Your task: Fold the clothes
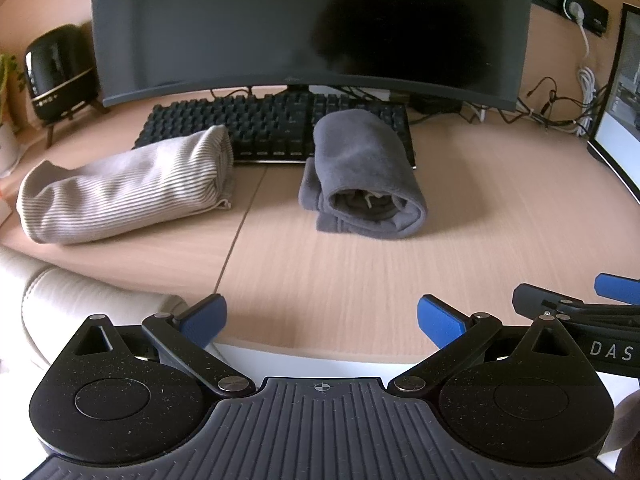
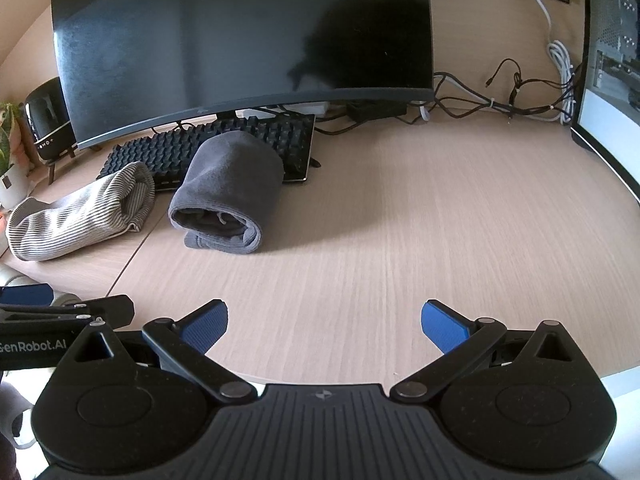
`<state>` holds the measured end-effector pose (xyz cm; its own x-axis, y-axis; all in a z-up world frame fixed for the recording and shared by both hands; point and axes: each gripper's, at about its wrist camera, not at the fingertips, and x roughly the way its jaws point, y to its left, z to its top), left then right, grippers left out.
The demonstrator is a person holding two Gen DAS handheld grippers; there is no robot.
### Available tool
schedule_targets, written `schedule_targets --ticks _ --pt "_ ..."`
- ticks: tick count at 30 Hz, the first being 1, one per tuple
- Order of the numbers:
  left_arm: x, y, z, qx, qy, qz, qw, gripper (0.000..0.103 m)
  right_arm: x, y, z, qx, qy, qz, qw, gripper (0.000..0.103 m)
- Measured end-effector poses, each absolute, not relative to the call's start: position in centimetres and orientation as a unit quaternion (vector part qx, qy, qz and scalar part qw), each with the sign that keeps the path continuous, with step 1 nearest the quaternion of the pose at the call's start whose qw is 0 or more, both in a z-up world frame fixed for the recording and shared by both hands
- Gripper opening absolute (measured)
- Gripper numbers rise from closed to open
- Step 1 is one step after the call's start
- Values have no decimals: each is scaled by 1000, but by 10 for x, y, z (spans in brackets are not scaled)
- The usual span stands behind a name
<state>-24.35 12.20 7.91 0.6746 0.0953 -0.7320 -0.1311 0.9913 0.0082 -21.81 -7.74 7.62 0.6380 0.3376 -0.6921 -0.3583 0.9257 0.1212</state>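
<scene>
- The desk point(image 1: 360, 280) was the biggest thing around, a light wood-grain top with a seam running across it, and most of the near part was bare.
- A big curved monitor point(image 1: 312, 28) stood at the back with a dark screen; a second screen point(image 2: 608, 92) sat off to the right and was lit up.
- A black keyboard point(image 1: 272, 124) lay right under the monitor, pushed back toward its stand.
- The striped shirt point(image 1: 124, 192), grey-and-white, was rolled into a fat tube on the left side of the desk, its far end just touching the front edge of the keyboard.
- The grey sweatpants point(image 1: 360, 172) were rolled up too, sitting near the middle of the desk, with the far end resting on the keyboard and the open end of the roll facing the cameras. The two rolls were apart from each other.
- A black speaker point(image 1: 60, 72) on little wooden legs stood at the far left, next to a potted plant point(image 2: 8, 148).
- A tangle of black and white cables point(image 2: 500, 100) ran behind the monitor toward the right screen.
- The left tongs point(image 1: 322, 320) hung over the near edge of the desk, blue pads spread wide, nothing between them.
- The right tongs point(image 2: 324, 322) were the same deal: wide apart, holding nothing, well short of both rolls. Both sat side by side, each one poking into the other's camera view.
</scene>
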Motion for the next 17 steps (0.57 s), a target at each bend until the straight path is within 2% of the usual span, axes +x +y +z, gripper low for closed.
schedule_targets --ticks 17 --pt "-227 126 78 -26 402 55 913 103 -196 -86 75 -3 388 178 904 103"
